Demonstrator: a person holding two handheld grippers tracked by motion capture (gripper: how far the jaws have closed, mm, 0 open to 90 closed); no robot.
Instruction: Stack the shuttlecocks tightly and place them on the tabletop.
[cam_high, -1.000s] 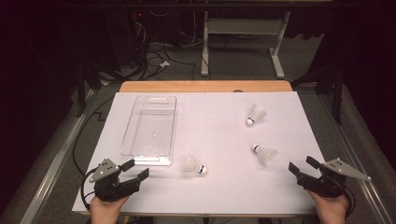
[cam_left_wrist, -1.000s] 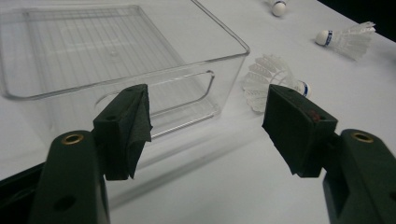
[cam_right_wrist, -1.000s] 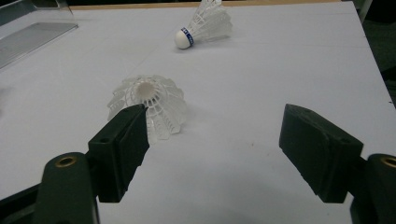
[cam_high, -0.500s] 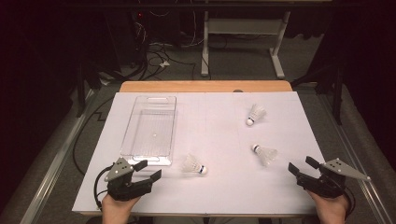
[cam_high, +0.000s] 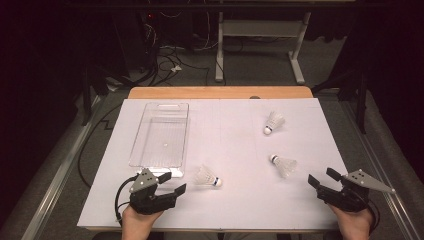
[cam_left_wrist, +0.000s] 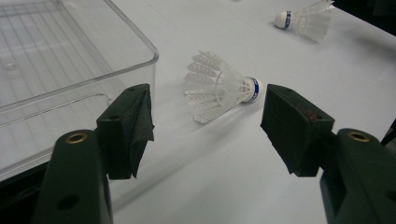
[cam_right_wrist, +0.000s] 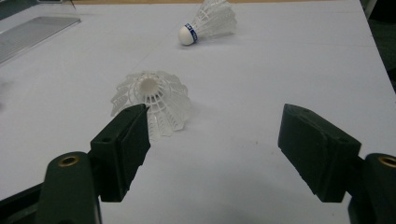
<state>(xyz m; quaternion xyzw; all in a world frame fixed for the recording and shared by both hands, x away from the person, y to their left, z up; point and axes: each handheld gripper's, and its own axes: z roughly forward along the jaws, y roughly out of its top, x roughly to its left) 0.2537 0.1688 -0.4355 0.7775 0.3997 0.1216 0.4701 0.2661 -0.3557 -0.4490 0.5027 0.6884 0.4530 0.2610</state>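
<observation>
Since the earlier frame my left gripper (cam_high: 172, 184) has advanced, wide open and empty, toward the nearest white feathered shuttlecock (cam_left_wrist: 221, 87) beside the clear plastic tray (cam_high: 160, 132). My right gripper (cam_high: 323, 179) waits open. All three shuttlecocks remain on the desk (cam_high: 235, 200).

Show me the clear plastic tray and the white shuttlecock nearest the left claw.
clear plastic tray (cam_high: 184, 135), high view, on its right rim.
white shuttlecock (cam_left_wrist: 219, 87), left gripper view, on its feather skirt.
left claw (cam_high: 172, 183), high view, between its tips.
</observation>
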